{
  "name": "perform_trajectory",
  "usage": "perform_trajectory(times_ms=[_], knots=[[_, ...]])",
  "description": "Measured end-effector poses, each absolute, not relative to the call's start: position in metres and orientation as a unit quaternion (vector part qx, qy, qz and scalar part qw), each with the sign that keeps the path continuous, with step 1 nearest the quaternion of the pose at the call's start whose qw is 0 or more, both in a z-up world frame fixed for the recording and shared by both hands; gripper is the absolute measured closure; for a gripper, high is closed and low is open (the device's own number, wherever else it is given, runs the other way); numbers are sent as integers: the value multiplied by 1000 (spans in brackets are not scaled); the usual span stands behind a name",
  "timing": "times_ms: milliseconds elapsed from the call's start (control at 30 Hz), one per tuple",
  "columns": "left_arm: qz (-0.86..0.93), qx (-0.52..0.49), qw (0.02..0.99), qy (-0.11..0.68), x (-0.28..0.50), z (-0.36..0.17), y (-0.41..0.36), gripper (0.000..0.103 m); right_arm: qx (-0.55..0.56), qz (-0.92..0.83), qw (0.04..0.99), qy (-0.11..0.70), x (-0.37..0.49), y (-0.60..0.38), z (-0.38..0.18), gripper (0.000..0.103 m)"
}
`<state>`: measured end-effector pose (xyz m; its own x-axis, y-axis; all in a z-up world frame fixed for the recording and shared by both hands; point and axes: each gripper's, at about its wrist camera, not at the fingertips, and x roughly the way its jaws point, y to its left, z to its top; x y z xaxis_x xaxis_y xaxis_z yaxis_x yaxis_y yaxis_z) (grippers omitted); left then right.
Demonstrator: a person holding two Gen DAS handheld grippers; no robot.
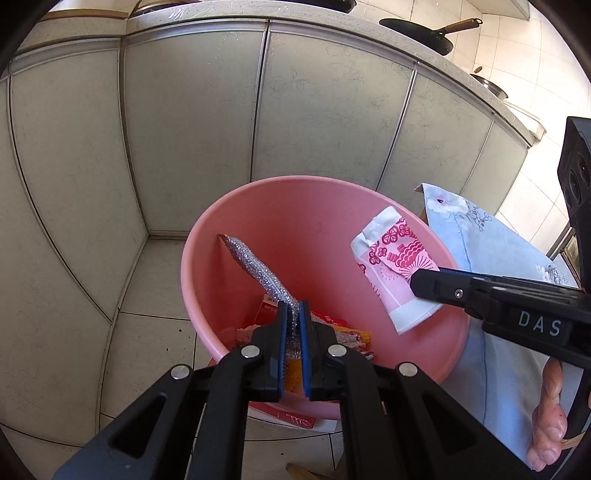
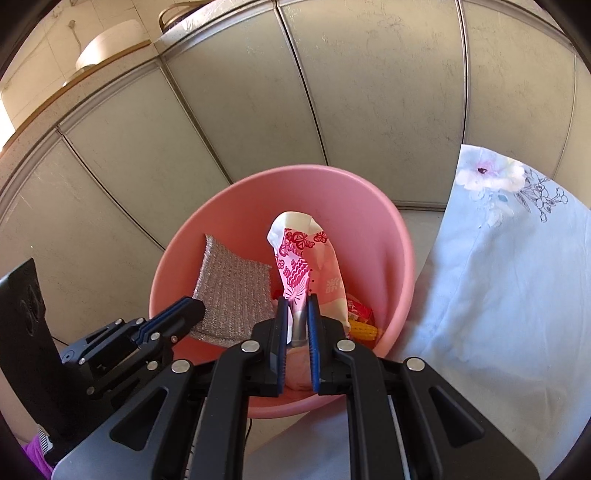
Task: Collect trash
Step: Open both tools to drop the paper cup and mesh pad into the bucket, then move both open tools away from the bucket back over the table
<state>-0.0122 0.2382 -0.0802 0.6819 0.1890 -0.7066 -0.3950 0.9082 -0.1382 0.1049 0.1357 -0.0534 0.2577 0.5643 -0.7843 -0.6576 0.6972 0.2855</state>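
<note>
A pink plastic basin [image 1: 295, 206] [image 2: 369, 206] stands on the floor with red and yellow wrappers [image 2: 364, 321] at its bottom. My left gripper [image 1: 293, 310] is shut on a silver glittery sheet [image 1: 251, 264] [image 2: 232, 288], which it holds inside the basin. My right gripper [image 2: 297, 301] is shut on a pink and white patterned wrapper [image 2: 295, 258] [image 1: 397, 266], held over the basin's right side. In the left wrist view the right gripper [image 1: 417, 282] reaches in from the right. The left gripper [image 2: 197, 308] shows at the lower left of the right wrist view.
Pale cabinet doors [image 1: 184, 129] rise behind the basin under a counter with a dark pan [image 1: 421, 33]. A light blue flowered cloth [image 2: 498, 258] [image 1: 491, 243] lies right of the basin. The floor is tiled [image 1: 155, 325]. A person's hand [image 1: 550, 417] grips the right tool.
</note>
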Motion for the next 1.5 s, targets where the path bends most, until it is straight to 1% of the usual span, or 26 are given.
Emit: perform_trajectory(times_ms=[300,567,700,800,833,867,900,933,1300,1367,1400,1433,1500], knots=[[168,-141,905,366,-13,-81,237,96,-59,381,790,477,105,142,-56,92],[169,-143,902,370,-13,-81,236,95,-56,383,794,469,101,128,-52,92],[167,-155,898,376,-13,-80,238,87,-63,391,796,458,93,119,-49,92],[167,-164,897,375,-14,-78,239,83,-68,396,797,450,89,115,-45,92],[168,-164,897,374,-14,-76,238,81,-68,398,797,449,87,114,-44,91],[168,-163,898,373,-15,-73,237,80,-68,399,798,448,86,113,-43,87],[168,-162,899,371,-15,-71,236,78,-68,400,797,447,84,111,-42,75],[168,-161,900,369,-15,-68,235,78,-66,401,797,447,84,111,-41,68],[163,-145,909,356,-19,-38,216,76,-73,401,806,430,70,90,-33,67],[166,-139,910,354,-20,-32,211,71,-72,400,806,431,69,84,-33,66],[167,-139,910,352,-21,-29,209,64,-71,400,806,431,68,81,-32,62],[166,-139,911,350,-22,-27,208,60,-71,400,806,430,67,80,-31,59],[165,-140,913,345,-25,-21,205,60,-72,400,810,424,64,75,-29,59]])
